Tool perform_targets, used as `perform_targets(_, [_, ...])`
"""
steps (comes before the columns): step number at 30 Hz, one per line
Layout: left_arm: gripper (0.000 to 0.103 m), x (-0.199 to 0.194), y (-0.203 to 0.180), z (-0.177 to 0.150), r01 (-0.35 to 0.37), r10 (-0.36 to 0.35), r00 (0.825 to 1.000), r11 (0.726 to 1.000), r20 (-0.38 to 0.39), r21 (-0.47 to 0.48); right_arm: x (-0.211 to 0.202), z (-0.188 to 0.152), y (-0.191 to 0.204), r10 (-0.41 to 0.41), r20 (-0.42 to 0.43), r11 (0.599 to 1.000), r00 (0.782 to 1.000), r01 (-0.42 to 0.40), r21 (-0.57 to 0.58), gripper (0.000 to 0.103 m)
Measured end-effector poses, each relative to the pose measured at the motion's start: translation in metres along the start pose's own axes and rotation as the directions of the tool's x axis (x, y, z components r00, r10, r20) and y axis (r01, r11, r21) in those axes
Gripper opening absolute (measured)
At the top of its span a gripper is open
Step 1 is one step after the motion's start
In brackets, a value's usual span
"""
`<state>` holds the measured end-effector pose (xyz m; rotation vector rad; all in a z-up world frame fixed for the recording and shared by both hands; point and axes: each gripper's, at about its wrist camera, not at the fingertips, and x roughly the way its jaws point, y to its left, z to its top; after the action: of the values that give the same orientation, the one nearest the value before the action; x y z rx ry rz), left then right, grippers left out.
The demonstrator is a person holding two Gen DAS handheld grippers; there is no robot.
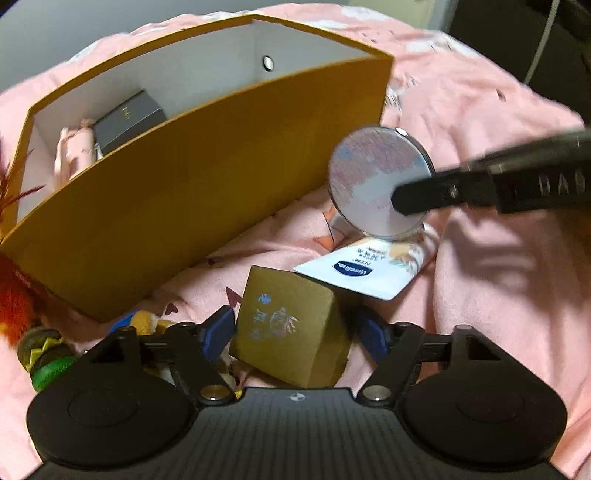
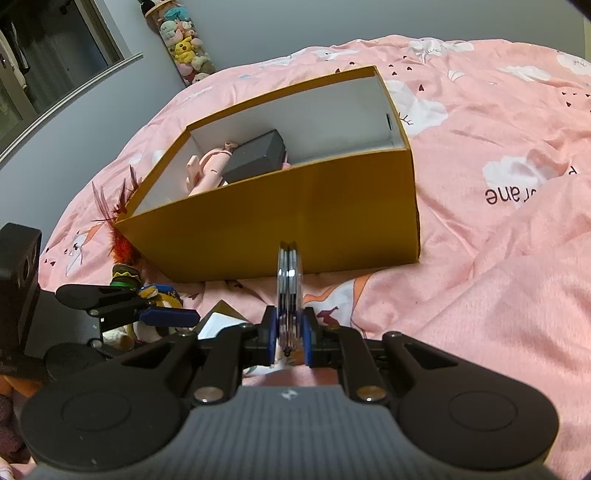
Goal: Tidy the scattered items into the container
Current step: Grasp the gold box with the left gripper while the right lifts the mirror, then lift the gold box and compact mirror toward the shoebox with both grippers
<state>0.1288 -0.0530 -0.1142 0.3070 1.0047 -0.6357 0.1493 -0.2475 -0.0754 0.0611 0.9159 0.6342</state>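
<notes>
Bed (image 2: 498, 258) covered by a rumpled pink quilt printed with white clouds, small dark hearts and orange animal shapes; lettering readable upside down near the right side in the right wrist view. Behind the bed, a plain grey wall (image 2: 258, 26), a dark window or glass door with a pale frame (image 2: 55, 66) at upper left, and a tall clear tube of plush toys (image 2: 183, 44) leaning in the corner.

Open mustard-yellow box (image 1: 207, 177) with white inner walls standing on the quilt; inside, toward its left end, a dark grey carton (image 2: 255, 157) lying against a pink object (image 2: 201, 171). Red feathers (image 2: 118, 206) poking out by the box's left corner, above a toy with green and yellow bands (image 1: 44, 354) on the quilt.

Left hand-held gripper (image 1: 291, 332) spread wide, blue pads standing on either side of a small gold carton (image 1: 291, 328) resting tilted on the quilt; pads just beside its faces, contact not clear. White hand-cream tube (image 1: 365, 269) lying just beyond the gold carton.

Right hand-held gripper (image 2: 290, 339) narrowed onto a round compact mirror (image 2: 290, 273), pinched by its edge and held upright in front of the box's near wall, above the cream tube in the left wrist view.
</notes>
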Motion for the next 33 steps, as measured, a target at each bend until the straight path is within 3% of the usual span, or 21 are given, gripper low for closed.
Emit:
perform_targets(6, [0.094, 0.015, 0.009, 0.010, 0.048, -0.046, 0.998, 0.998, -0.046, 0.031, 0.002, -0.001, 0.000, -0.004, -0.009, 1.000, 1.000, 0.004, -0.005, 0.015])
perform_targets(10, [0.077, 0.014, 0.007, 0.013, 0.067, -0.065, 0.997, 0.997, -0.052, 0.038, 0.003, -0.001, -0.002, -0.002, -0.011, 1.000, 1.000, 0.002, 0.002, 0.015])
perform_targets(19, [0.075, -0.009, 0.008, 0.008, 0.039, -0.040, 0.999, 0.998, -0.029, -0.052, 0.001, 0.000, 0.000, -0.007, -0.004, 1.000, 1.000, 0.007, -0.004, 0.015])
perform_targets(25, [0.073, -0.038, 0.010, 0.006, 0.033, -0.032, 0.999, 0.996, 0.010, -0.089, -0.007, 0.004, 0.009, -0.015, 0.019, 0.998, 1.000, 0.016, -0.054, 0.015])
perform_targets(33, [0.073, -0.078, 0.027, 0.020, 0.020, -0.006, 0.994, 0.992, 0.110, -0.126, -0.023, 0.026, 0.035, -0.033, 0.060, 0.975, 0.998, 0.046, -0.220, 0.015])
